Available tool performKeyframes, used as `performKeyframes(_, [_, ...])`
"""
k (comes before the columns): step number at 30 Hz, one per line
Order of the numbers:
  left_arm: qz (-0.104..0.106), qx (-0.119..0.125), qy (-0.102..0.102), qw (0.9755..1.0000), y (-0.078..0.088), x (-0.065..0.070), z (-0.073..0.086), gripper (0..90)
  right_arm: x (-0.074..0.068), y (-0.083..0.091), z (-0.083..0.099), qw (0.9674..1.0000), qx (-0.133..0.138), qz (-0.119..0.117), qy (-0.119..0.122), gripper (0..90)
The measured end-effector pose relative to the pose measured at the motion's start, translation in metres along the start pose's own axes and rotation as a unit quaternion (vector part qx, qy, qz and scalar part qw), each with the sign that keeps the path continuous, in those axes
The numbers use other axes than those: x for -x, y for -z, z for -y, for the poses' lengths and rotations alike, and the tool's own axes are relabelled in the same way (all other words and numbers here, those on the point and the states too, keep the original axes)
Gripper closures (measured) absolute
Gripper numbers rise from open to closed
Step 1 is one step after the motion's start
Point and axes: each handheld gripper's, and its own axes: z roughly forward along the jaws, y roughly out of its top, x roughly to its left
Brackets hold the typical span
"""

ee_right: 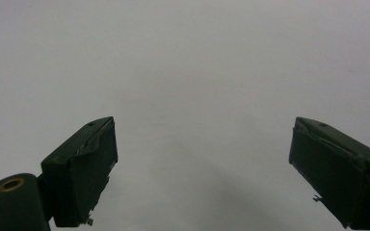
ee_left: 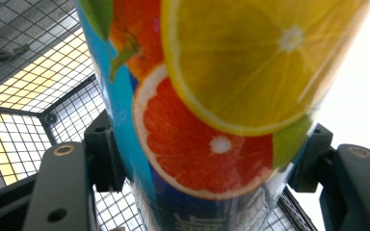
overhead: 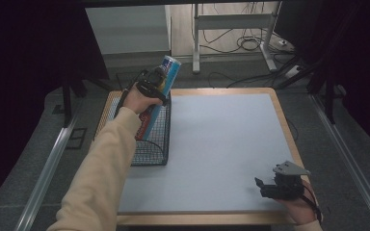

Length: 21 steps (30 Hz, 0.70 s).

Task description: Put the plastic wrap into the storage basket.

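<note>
Canister [overhead: 169, 67], tall and cylindrical with citrus-slice print on blue, is clamped by the left gripper [overhead: 155, 83] and stands tilted, lower end inside the wire basket [overhead: 150, 153], top leaning toward 1 o'clock above the basket rim. Table [overhead: 221, 144] carries a pale grey mat with a wooden edge. Basket, of black mesh, sits at the mat's 9 o'clock side. In the left gripper view the canister [ee_left: 212, 115] fills the gap between both black pads [ee_left: 105, 159], which press its sides (basket mesh [ee_left: 24, 72] visible behind). Right gripper [overhead: 274, 188] rests at the mat's 5 o'clock corner, well apart from the basket. In the right gripper view its jaws stand wide apart over bare mat [ee_right: 197, 72], holding nothing
</note>
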Motion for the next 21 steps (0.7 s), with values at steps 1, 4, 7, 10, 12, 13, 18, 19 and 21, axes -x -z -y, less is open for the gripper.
performKeyframes(1, [-0.001,-0.003,0.0,1.0,-0.001,-0.001,0.0,31.9,0.0,0.0,0.0,1.0,0.0,0.0,0.0,9.9])
performKeyframes(4, [-0.003,-0.006,-0.001,1.0,-0.004,-0.003,0.0,31.9,0.0,0.0,0.0,1.0,0.0,0.0,-0.001,9.9])
performKeyframes(7, [-0.009,-0.006,0.0,0.9999,-0.007,-0.005,-0.002,31.9,0.0,0.0,0.0,1.0,0.0,0.0,-0.001,9.9])
performKeyframes(10, [-0.014,-0.011,-0.003,0.9998,-0.012,-0.007,-0.005,31.9,0.0,-0.001,0.0,1.0,-0.001,0.001,0.0,9.9])
performKeyframes(12, [-0.015,-0.015,-0.004,0.9998,-0.016,-0.007,-0.007,31.9,0.0,-0.001,0.0,1.0,-0.001,0.001,0.0,9.9])
performKeyframes(13, [-0.014,-0.015,0.0,0.9998,-0.019,-0.007,-0.008,31.9,0.0,-0.001,0.0,1.0,-0.001,0.001,0.0,9.9])
performKeyframes(18, [-0.018,-0.03,-0.005,0.9994,-0.034,-0.009,-0.013,31.9,0.0,-0.001,0.001,1.0,-0.002,0.003,0.001,9.8])
performKeyframes(19, [-0.018,-0.035,-0.003,0.9992,-0.036,-0.009,-0.014,31.9,0.0,-0.001,0.001,1.0,-0.002,0.003,0.0,9.9])
performKeyframes(21, [-0.026,-0.046,0.0,0.9986,-0.041,-0.01,-0.017,31.9,0.0,-0.001,0.001,1.0,-0.001,0.002,0.0,9.9])
